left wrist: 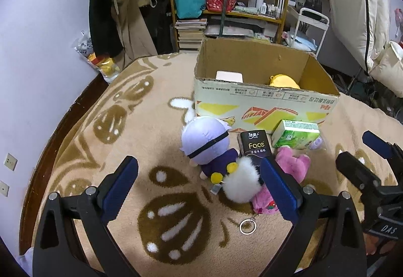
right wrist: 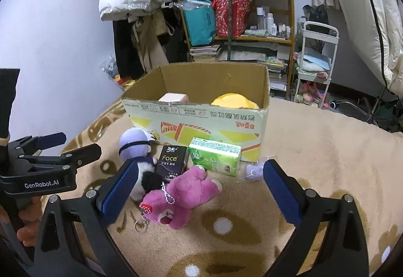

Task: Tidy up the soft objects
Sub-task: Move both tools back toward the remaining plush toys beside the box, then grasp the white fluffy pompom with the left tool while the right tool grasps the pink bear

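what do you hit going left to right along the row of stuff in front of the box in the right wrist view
purple-headed plush doll → black face tissue pack → green tissue pack → small lilac item

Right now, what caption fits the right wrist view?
Open jaws hover over a pink plush bear before a cardboard box.

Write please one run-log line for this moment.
left tongs: open, empty | right tongs: open, empty | pink plush: on blanket | box: holds yellow plush
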`<state>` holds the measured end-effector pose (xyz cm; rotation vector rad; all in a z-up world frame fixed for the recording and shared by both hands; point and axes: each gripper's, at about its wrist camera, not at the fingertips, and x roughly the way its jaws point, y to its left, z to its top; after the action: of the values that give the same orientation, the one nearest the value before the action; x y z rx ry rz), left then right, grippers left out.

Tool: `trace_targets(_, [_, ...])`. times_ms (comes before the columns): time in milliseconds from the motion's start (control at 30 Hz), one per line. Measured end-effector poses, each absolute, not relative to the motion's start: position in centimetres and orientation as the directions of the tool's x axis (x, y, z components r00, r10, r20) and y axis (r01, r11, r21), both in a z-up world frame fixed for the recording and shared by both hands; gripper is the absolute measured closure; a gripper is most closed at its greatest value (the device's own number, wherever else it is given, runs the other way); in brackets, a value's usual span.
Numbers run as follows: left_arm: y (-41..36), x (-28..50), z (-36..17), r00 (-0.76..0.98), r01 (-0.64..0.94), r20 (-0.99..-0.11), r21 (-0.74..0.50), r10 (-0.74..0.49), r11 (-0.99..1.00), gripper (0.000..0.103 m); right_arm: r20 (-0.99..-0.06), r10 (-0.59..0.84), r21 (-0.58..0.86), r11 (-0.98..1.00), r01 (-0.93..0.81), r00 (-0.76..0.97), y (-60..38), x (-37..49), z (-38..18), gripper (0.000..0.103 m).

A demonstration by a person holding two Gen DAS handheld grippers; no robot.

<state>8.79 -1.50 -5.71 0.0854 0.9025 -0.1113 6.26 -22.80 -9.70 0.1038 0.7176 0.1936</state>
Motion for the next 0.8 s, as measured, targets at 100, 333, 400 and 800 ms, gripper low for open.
trace_targets(100, [-1.7, 9.3, -6.2, 0.600, 0.130, -0.798, 0.029, -0.055, 0.991, 0.006, -0.659, 0.198, 0.142, 0.980, -0.139, 0.725, -22.5, 6.7, -10.2, 0.000])
trace_targets(333, [-1.9, 10.8, -7.6, 0.555, 0.111, -0.830, 0.023, -0.042, 0.994, 0.006, -0.707, 0.150, 0.077, 0.988, -0.137, 0.691, -21.5, 7.7, -11.7, 0.008])
trace_targets(400, [-1.9, 11.2, -8.0, 0.544, 0.108, -0.838, 0.019, -0.043, 0.994, 0.006, -0.721, 0.145, 0.067, 0.988, -0.140, 0.678, -21.2, 8.1, -12.2, 0.008])
trace_targets(800, [-3.4, 13.2, -11.1, 0.445, 0.139, -0.893, -0.002, -0.065, 0.990, 0.006, -0.804, 0.177, 0.102, 0.981, -0.163, 0.568, -19.8, 10.7, -15.8, 0.008])
